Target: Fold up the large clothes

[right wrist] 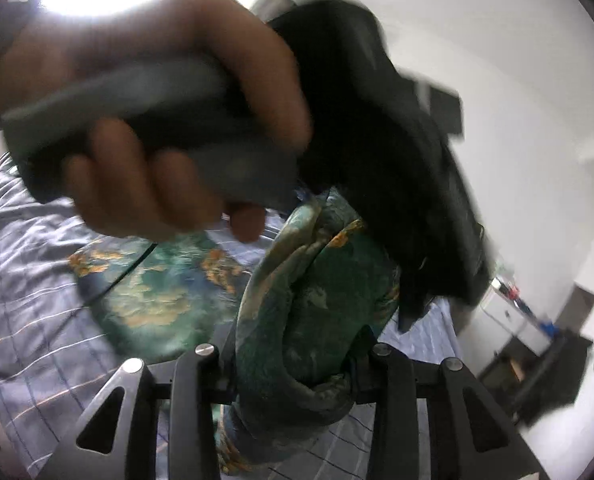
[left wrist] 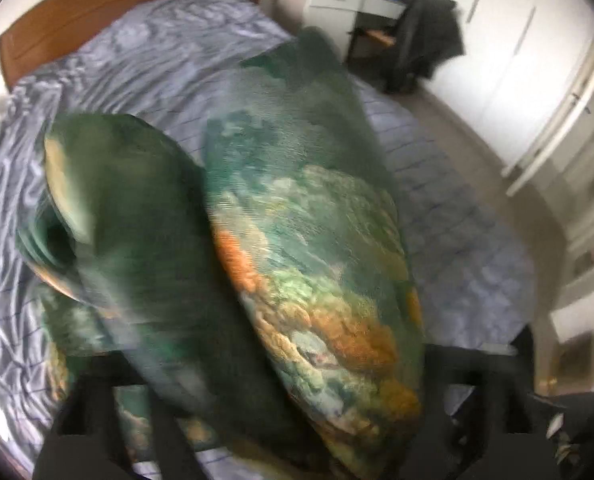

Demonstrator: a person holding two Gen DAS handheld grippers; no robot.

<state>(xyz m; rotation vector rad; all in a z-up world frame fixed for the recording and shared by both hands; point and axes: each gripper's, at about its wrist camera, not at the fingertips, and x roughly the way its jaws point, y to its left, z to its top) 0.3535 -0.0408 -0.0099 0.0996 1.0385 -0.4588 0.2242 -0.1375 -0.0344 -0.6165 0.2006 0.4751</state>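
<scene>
Bunched green garment [right wrist: 297, 344] sits clenched in the right tool [right wrist: 293, 364]; left tool [left wrist: 281, 420] grips another fold. Thick wads may slip loose over the bed [left wrist: 157, 60].

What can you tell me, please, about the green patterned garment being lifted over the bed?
The dark green garment with orange and pale cloud-like print looks like soft, faintly shiny fabric. It is bunched in thick folds, not flat. The left claw grips one bundle of it and the right claw is clamped on another rolled bundle. Part is raised, while the rest trails down onto the blue-grey checked bedspread. Motion blur hides seams, so its type is unclear.
</scene>
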